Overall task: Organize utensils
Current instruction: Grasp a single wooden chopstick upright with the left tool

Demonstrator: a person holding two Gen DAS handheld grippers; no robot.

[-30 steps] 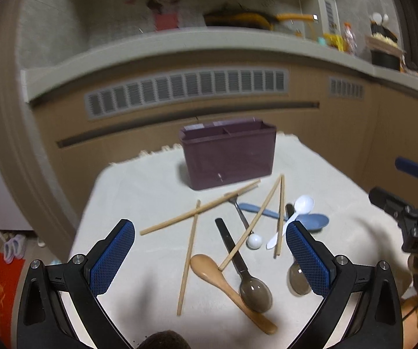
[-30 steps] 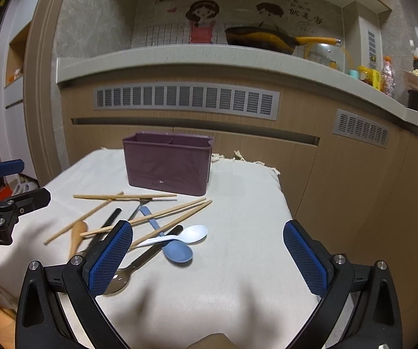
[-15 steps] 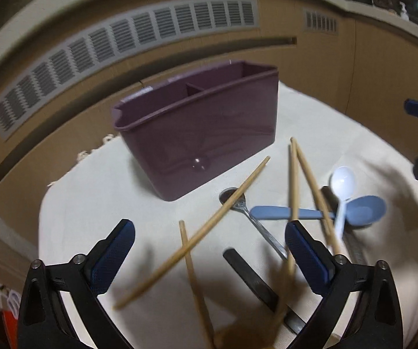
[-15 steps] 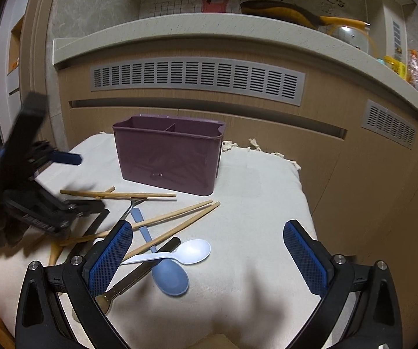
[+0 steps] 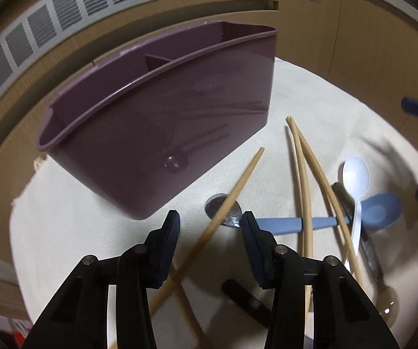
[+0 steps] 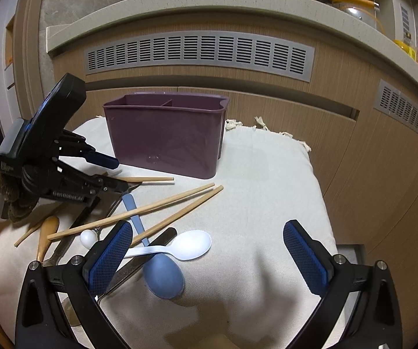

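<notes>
Left wrist view: the purple caddy [image 5: 162, 116] sits at the back left of the cloth-covered desk [image 5: 63, 218], and as far as I can see both compartments are empty, so I'd say basically nothing is sorted yet. The left gripper [image 5: 210, 240] has just been closing and now straddles one wooden chopstick [image 5: 226, 206], pads not quite pressing on it from what I can tell. Further right lie two more chopsticks [image 5: 305, 174], a blue spoon [image 5: 377, 210] and a white spoon [image 5: 354, 174], all loose in a heap.

In the right wrist view the right gripper [image 6: 207, 251] is wide open with nothing in it, hovering over the spoons.

Stuff-wise: the caddy is smooth glossy plastic, boxy with a divider. The chopsticks are thin, pale, matte wood. The spoons look like plastic, plus a shiny metal spoon [image 5: 223, 209] under the chopstick. The cloth is cream and woven with a fringed edge.
</notes>
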